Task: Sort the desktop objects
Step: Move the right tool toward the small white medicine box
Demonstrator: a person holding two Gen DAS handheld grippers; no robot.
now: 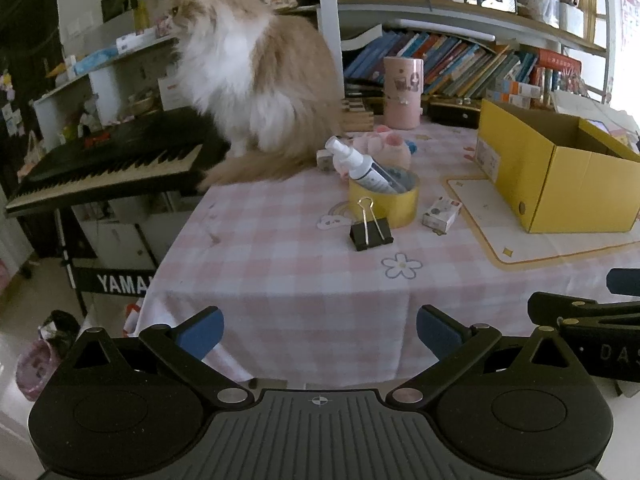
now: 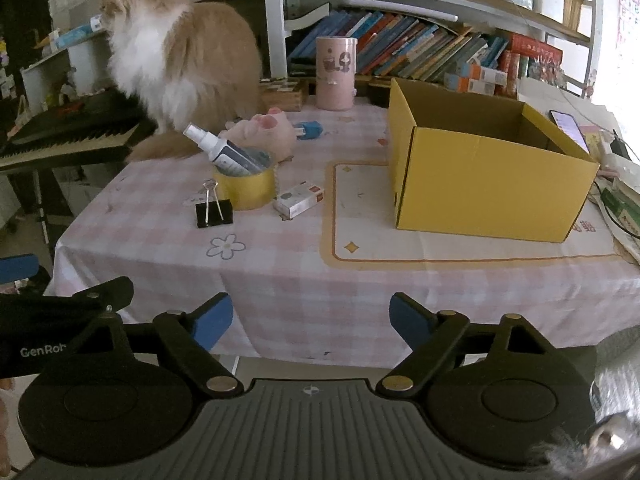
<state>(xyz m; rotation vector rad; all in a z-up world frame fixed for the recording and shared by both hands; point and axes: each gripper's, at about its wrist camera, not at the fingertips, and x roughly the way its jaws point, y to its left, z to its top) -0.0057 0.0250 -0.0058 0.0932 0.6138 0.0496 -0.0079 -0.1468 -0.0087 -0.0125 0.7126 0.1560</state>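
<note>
One yellow cardboard box (image 2: 492, 184) stands open-topped on a cream mat (image 2: 400, 252) at the right of the worktop (image 2: 280, 292), which is covered by a pink checked cloth. Left of the box lie the loose things, one of each: a black binder clip (image 2: 214, 211) nearest the front edge, a roll of yellow tape (image 2: 245, 188) just behind it with a white spray bottle (image 2: 218, 148) leaning in its hole, a small white carton (image 2: 299, 199) between tape and mat, a pink plush toy (image 2: 262, 130) further back, and a small blue item (image 2: 310, 129) beside the toy. A pink cylinder (image 2: 335, 74) stands at the rear. One long-haired cat (image 2: 180, 56) sits at the far left corner beside a keyboard (image 2: 68, 136).

Both grippers hover short of the front edge, holding nothing: the left gripper (image 1: 319, 332) has its jaws wide apart, and the right gripper (image 2: 311, 320) also has its jaws apart and empty.
</note>
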